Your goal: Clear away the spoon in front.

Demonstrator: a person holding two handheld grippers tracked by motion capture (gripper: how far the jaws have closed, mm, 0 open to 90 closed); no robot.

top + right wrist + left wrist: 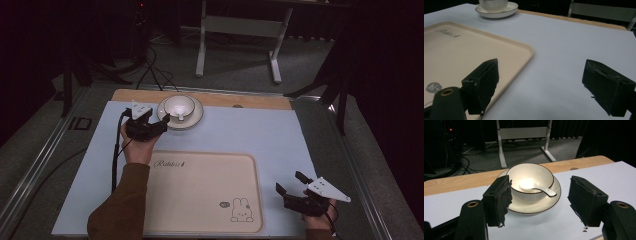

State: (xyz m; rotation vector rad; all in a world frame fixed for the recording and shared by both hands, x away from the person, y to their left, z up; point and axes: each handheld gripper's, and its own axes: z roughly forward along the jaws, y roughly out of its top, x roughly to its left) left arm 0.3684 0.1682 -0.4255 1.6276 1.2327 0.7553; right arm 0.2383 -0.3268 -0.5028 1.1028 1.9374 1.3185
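Beside the bowl (179, 106), the left gripper (159, 126) gapes wide.

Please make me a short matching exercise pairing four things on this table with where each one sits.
Things:
1. spoon
2. bowl
3. left gripper
4. right gripper

Places:
A. open, beside the tray's right edge
B. on the saucer
C. open, beside the saucer
D. in the bowl

Pairs: 1-D, 2-B, 3-C, 4-A

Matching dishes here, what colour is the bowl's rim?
White bowl with a thin dark rim line, clearest in the left gripper view.
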